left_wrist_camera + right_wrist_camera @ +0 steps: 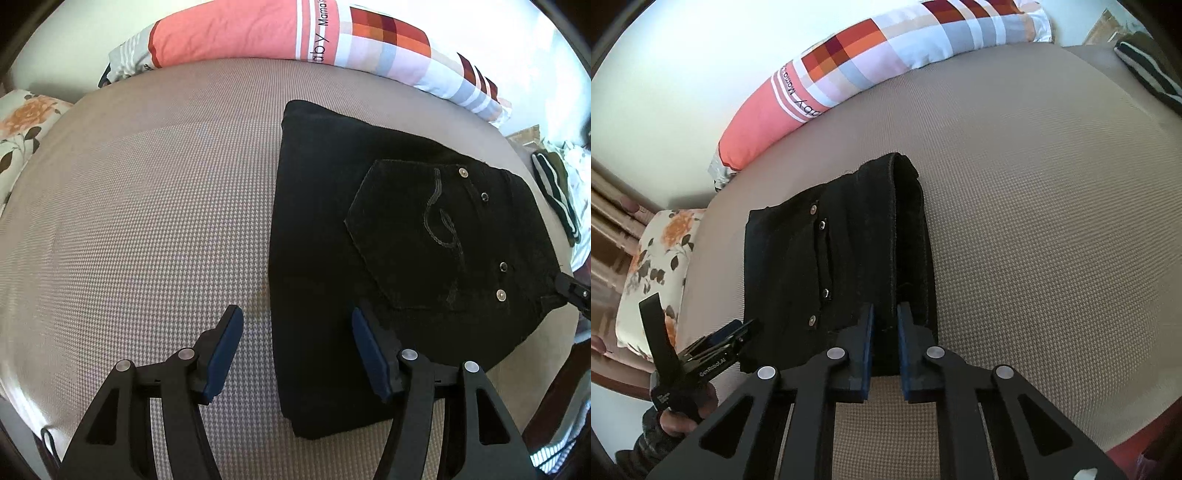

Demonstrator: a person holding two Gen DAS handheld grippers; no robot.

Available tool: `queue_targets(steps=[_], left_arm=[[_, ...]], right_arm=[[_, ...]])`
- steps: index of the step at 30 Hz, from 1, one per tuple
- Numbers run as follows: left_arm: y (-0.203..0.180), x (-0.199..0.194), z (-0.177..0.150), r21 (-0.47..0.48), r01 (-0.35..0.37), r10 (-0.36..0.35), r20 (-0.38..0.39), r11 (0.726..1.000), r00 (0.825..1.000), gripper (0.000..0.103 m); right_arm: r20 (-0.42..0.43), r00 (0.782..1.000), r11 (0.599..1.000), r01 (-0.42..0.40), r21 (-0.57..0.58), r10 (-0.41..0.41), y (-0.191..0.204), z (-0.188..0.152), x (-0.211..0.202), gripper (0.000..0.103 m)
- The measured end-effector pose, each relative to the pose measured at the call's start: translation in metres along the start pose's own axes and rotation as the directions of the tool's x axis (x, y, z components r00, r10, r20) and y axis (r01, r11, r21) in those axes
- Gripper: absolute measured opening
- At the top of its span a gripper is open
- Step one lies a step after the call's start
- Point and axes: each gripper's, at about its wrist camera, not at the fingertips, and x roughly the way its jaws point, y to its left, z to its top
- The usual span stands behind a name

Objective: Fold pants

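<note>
Pinching the near edge of the folded black jeans on the tan bedspread, our right gripper is clamped on denim, while our left gripper sits spread wide over the other edge, holding nothing. We figure a one-sided tug could drag the stack crooked. Count: one pair of jeans, one back pocket, four rivets, two grippers, one long bolster, one floral pillow.

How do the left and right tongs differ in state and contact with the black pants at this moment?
The left tongs are spread wide open, while the right tongs are nearly closed on an edge of the folded black denim pants. The left tongs hold nothing; the right tongs grip fabric. Both have black arms with blue pads and work over the beige textured bed cover.
</note>
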Motion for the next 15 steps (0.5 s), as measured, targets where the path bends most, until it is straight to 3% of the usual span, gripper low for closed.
queue_targets(steps=[15], left_arm=[[-0.008,-0.001,-0.013,0.063,-0.044,0.042,0.027,0.997,0.999,0.065]], right_arm=[[-0.003,0.996,0.996,0.091,0.015,-0.091,-0.006,-0.015,0.007,0.01]])
